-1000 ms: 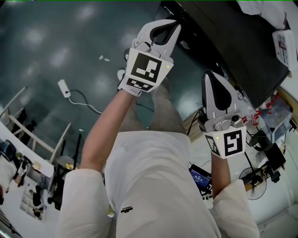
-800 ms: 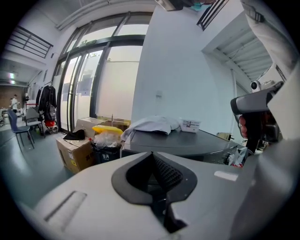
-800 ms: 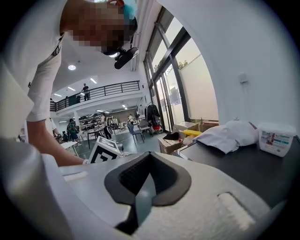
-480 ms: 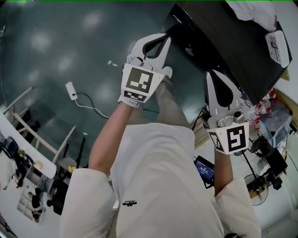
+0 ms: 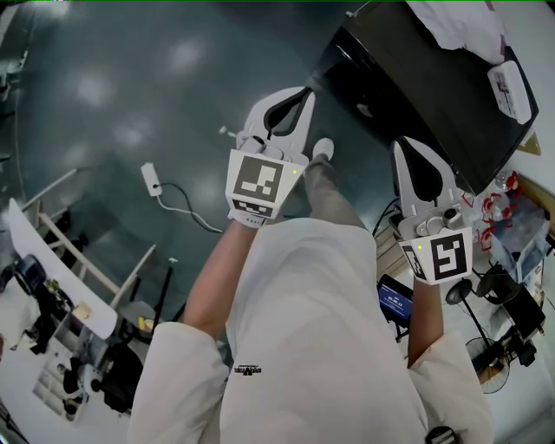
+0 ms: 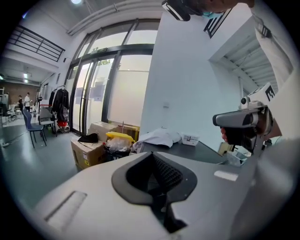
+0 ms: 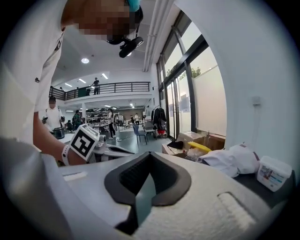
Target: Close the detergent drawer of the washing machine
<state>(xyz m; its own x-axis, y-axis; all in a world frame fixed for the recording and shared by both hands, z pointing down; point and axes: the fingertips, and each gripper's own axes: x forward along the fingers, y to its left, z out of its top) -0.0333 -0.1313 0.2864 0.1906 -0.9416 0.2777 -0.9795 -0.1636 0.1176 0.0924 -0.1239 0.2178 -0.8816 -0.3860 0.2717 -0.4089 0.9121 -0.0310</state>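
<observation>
A dark, black-topped machine point(image 5: 434, 87) stands at the upper right of the head view; I cannot make out a detergent drawer on it. My left gripper point(image 5: 299, 94) is held in the air over the floor, left of the machine's corner, jaws shut and empty. To the right, my right gripper point(image 5: 408, 146) hovers near the machine's front edge, also shut on nothing. The left gripper view looks past the shut left gripper point(image 6: 152, 157) to the dark top point(image 6: 199, 152). The right gripper view shows the right gripper point(image 7: 149, 157) closed too.
A white cloth point(image 5: 460, 22) and a small white tub point(image 5: 507, 91) lie on the machine's top. A power strip with its cable point(image 5: 152, 179) is on the green floor. Cardboard boxes point(image 6: 89, 150) stand beside the machine. Cluttered shelves and a fan point(image 5: 486, 360) are at the right.
The view has swung, so the machine sits further up and right. Both grippers have dropped a little in the picture and stay shut and empty.
</observation>
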